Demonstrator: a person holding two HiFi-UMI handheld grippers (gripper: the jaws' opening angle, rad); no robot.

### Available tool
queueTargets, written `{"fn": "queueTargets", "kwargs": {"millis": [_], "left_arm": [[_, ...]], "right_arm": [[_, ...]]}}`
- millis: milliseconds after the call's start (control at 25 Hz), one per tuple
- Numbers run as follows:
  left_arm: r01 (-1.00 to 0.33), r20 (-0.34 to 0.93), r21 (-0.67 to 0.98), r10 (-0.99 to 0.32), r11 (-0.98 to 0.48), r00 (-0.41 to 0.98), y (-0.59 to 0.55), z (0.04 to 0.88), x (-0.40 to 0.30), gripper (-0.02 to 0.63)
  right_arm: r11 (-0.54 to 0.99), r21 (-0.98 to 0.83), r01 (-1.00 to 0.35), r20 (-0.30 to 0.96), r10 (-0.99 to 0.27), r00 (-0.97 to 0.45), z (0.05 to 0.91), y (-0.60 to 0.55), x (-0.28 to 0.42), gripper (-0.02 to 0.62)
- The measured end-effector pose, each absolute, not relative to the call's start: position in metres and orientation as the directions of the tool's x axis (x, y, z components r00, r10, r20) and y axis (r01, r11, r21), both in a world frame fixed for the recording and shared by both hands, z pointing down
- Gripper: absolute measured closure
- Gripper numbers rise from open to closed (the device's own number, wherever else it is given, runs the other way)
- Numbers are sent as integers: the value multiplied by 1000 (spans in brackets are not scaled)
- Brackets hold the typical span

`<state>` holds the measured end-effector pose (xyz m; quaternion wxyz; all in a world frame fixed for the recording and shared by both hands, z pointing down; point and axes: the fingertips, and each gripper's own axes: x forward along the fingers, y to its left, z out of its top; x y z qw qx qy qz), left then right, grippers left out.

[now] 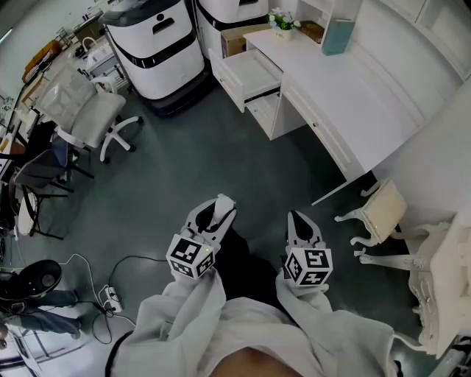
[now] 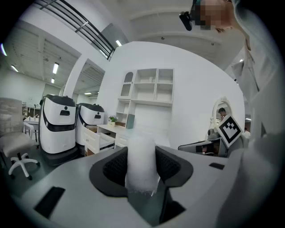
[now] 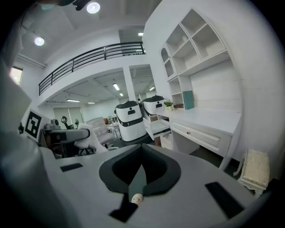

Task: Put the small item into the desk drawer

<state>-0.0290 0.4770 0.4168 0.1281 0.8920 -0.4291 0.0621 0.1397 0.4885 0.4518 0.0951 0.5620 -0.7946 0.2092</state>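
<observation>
The small item, a pale frosted white cylinder, stands upright between the dark pads of the left gripper. Those jaws are clamped onto it from both sides, kept partly apart by the piece that fills the gap. It is up in the air in front of the person, over the dark grey floor and well apart from the long white desk. Alongside, the right gripper carries nothing: its own view shows the two jaws brought together to a point, with nothing between them. Both tools reach out of the person's white sleeves, marker cubes facing up. Ahead, the white open drawer is pulled out at the far end of the desk. On the desktop behind it sits a small potted plant with pale flowers, and an upright teal box stands near it. Just beside the drawer are two white machines with black bands. A white swivel office chair is off to the left, and a cream ornate chair stands at the near end of the desk.
</observation>
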Motion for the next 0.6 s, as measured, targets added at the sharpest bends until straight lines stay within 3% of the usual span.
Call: {"fn": "queueTargets", "kwargs": {"millis": [600], "left_arm": [[-800, 211, 155, -772, -580, 600, 509, 415, -31, 423]], "right_arm": [[267, -297, -917, 378, -849, -369, 460, 519, 131, 563]]}}
